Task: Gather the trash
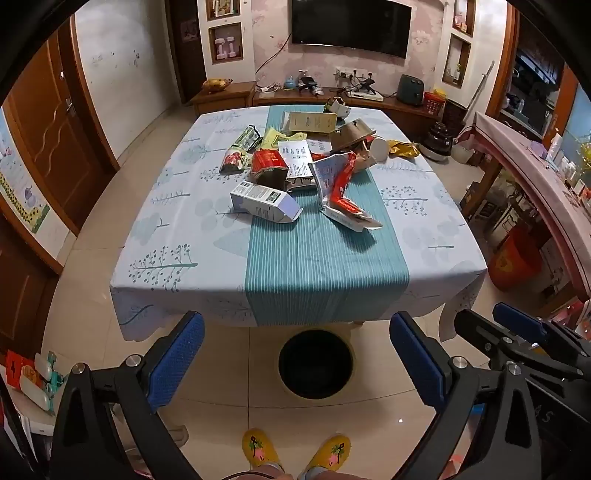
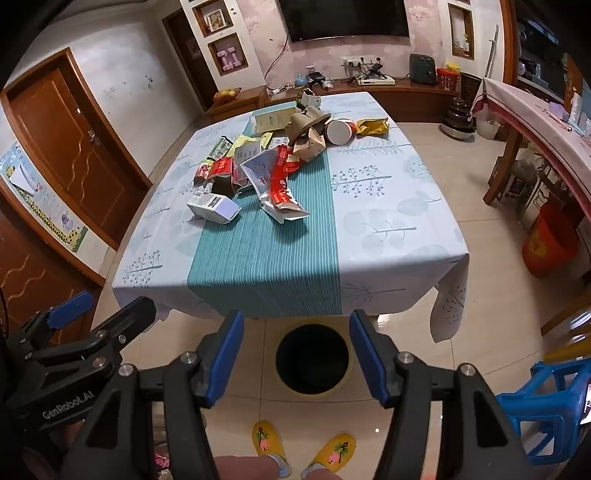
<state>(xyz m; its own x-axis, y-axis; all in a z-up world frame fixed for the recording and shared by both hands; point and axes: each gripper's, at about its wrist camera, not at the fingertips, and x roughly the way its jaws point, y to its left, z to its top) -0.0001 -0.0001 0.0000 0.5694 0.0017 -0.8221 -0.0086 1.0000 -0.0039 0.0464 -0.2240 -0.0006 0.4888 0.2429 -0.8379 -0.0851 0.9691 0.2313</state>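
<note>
Trash (image 1: 295, 170) sits far ahead on the desk (image 1: 325, 266); your left gripper (image 1: 295, 354) and right gripper (image 2: 295, 354) gape wide, empty, equally near.

Wall-mounted television (image 1: 351, 27) above a long wooden cabinet (image 1: 388, 101) at the far wall. Pink dumbbells (image 1: 225, 47) in a wall niche. Brown wooden door (image 2: 74, 147) at left. Red bucket (image 2: 548, 240) on the tiled floor at right, beneath a pink-covered side table (image 2: 532, 110). Blue plastic stool (image 2: 550, 402) at lower right. Yellow embroidered slippers (image 1: 258, 446) at bottom centre.
</note>
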